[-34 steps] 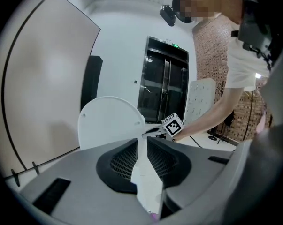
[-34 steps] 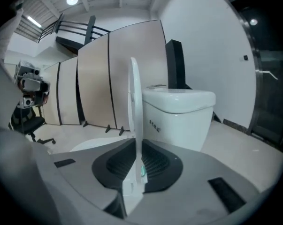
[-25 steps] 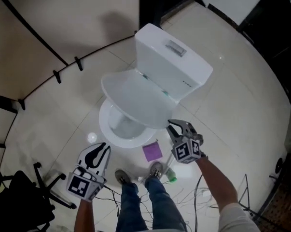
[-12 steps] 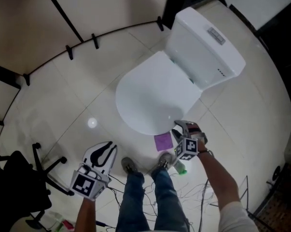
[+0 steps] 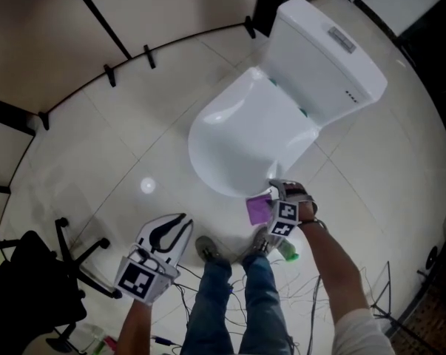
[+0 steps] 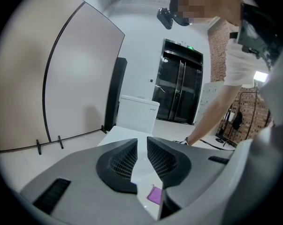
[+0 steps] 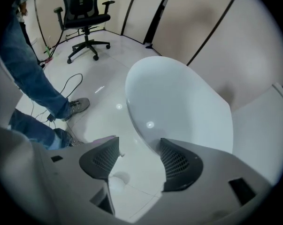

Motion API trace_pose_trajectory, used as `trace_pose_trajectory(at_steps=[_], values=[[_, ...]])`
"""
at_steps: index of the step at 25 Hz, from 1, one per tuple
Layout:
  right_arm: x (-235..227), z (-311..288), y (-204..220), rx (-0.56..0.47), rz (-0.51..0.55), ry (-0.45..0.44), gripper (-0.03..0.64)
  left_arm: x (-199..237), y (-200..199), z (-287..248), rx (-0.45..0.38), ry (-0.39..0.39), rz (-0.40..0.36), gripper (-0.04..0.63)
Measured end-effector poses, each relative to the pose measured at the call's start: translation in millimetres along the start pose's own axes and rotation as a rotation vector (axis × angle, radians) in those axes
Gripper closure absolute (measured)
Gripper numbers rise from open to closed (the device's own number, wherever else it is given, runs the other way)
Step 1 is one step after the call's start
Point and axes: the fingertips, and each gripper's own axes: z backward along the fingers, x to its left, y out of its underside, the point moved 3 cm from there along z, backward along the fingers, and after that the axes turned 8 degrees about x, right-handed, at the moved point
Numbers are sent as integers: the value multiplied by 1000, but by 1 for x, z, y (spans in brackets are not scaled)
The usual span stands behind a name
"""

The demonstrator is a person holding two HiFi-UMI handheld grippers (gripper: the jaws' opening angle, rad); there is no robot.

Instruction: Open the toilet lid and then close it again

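The white toilet stands mid-frame in the head view with its lid [image 5: 241, 135] lying flat over the bowl, in front of the tank [image 5: 330, 50]. My right gripper [image 5: 276, 188] points down at the lid's front right edge. Its jaws have just been opening and now stand wide, with only floor between them [image 7: 139, 149]; the lid [image 7: 179, 107] lies just past the right jaw. My left gripper [image 5: 177, 222] hangs lower left, away from the toilet. Its jaws [image 6: 141, 146] are nearly together and hold nothing. They aim at the lid [image 6: 117, 131] and tank [image 6: 136, 111].
A purple square [image 5: 258, 209] and a green bottle [image 5: 288, 254] lie on the tiled floor by the person's shoes [image 5: 208, 248], among loose cables. A black office chair [image 5: 30, 287] stands at lower left. A curved partition on black feet [image 5: 108, 72] runs behind the toilet.
A second ago the lid was half raised with the right gripper at its edge. The lid has come down flat; the right gripper sank with it and let go.
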Motion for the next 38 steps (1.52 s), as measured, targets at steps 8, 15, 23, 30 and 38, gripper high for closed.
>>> trace_pose_trajectory(at_steps=[8,15,23,30,38], values=[[-31,94,-21,-289,-375,-27,345,4,-41,10,-43,-24,1,537],[-83,317,-28,-760,-601,34,345,-22,-151,44,-125,-30,-86,537],[-96,477,-6,-977,-680,126,345,-92,-234,65,-162,127,-143,537],[-80,517,25,-991,-758,177,345,-120,-261,73,-168,178,-194,538],[-63,516,28,-999,-781,169,345,-137,-250,69,-120,199,-214,537]])
